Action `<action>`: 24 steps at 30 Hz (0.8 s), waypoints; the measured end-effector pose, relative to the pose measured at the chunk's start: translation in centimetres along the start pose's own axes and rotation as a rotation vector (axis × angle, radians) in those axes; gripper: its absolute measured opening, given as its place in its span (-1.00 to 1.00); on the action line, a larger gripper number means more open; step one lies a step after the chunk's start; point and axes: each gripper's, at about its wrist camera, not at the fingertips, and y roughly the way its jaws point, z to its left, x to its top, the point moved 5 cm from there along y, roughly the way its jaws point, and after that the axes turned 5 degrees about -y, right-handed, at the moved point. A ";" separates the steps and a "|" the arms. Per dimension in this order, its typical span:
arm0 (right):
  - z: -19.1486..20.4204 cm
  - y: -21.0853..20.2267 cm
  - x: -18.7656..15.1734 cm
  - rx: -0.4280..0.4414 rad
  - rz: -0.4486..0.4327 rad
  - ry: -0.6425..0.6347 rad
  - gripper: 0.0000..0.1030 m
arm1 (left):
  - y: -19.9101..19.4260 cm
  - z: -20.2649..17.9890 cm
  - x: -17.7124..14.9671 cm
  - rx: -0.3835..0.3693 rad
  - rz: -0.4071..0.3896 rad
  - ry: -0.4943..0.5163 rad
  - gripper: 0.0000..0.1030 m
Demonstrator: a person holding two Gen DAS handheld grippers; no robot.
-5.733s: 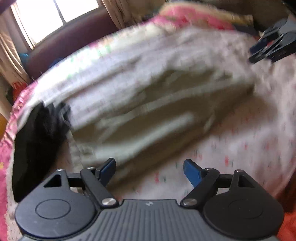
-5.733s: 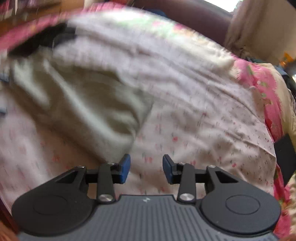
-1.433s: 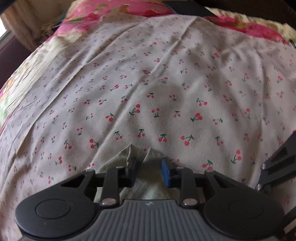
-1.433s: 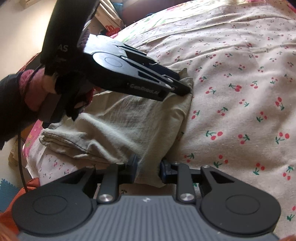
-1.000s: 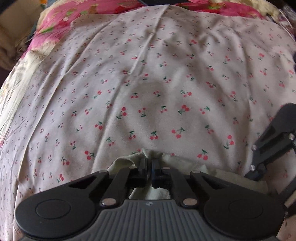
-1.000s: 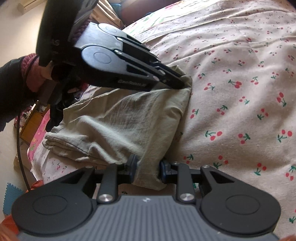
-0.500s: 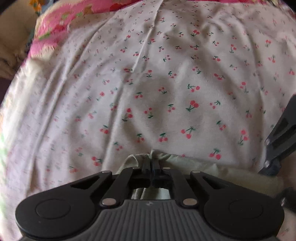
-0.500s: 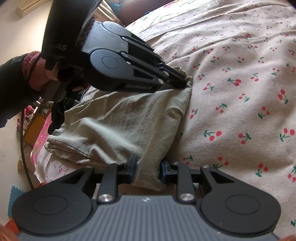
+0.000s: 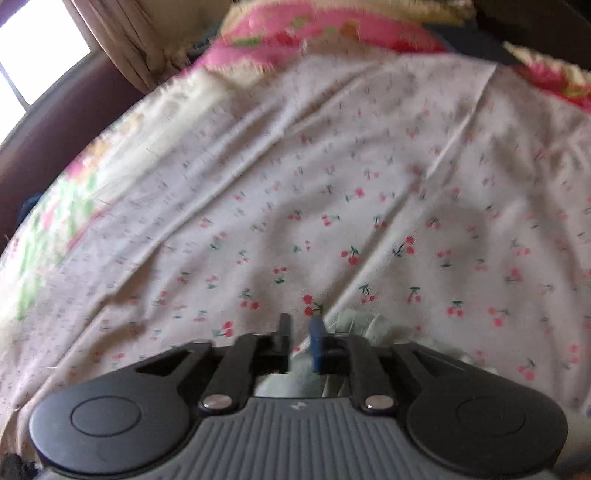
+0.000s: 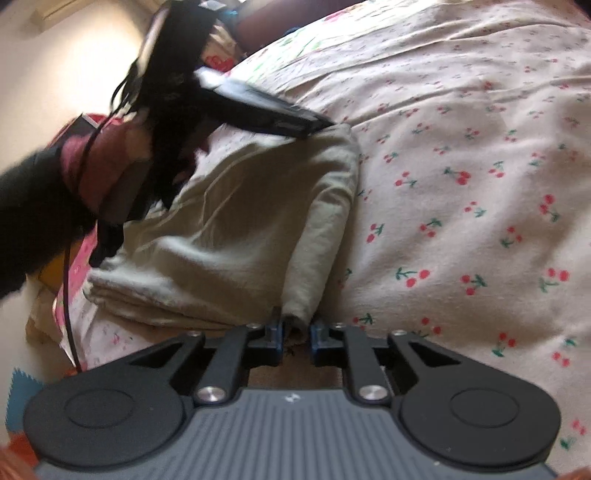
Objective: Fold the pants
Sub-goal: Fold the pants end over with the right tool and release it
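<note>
The pale green pants (image 10: 236, 229) lie folded on the cherry-print bed sheet (image 10: 461, 155). In the right wrist view my right gripper (image 10: 296, 338) has its jaws slightly apart around the near folded corner, which sits between them. My left gripper (image 10: 314, 125) rests at the far corner of the fold. In the left wrist view the left gripper (image 9: 300, 332) has its jaws a little apart, with the pants' edge (image 9: 362, 325) just to its right and below it.
The cherry-print sheet (image 9: 332, 184) covers the bed. A pink floral blanket (image 9: 314, 33) lies at the far end, with a curtain (image 9: 122, 40) and dark headboard at the left. The bed's edge and floor (image 10: 22, 384) show at the lower left of the right view.
My left gripper has opened slightly and let go of the pants' corner, shifting left. My right gripper's jaws have also parted a little around the near corner. The view is motion-blurred.
</note>
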 end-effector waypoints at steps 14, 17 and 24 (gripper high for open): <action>-1.2 1.3 4.4 0.014 -0.018 0.121 -0.09 | -9.7 2.3 -17.0 0.063 0.042 -0.287 0.32; -0.6 1.5 4.6 -0.014 -0.011 0.119 -0.09 | -10.3 3.1 -20.5 0.058 0.049 -0.379 0.46; -0.5 3.1 4.4 -0.049 0.035 0.091 -0.08 | -12.8 4.2 -19.6 0.078 -0.059 -0.446 0.46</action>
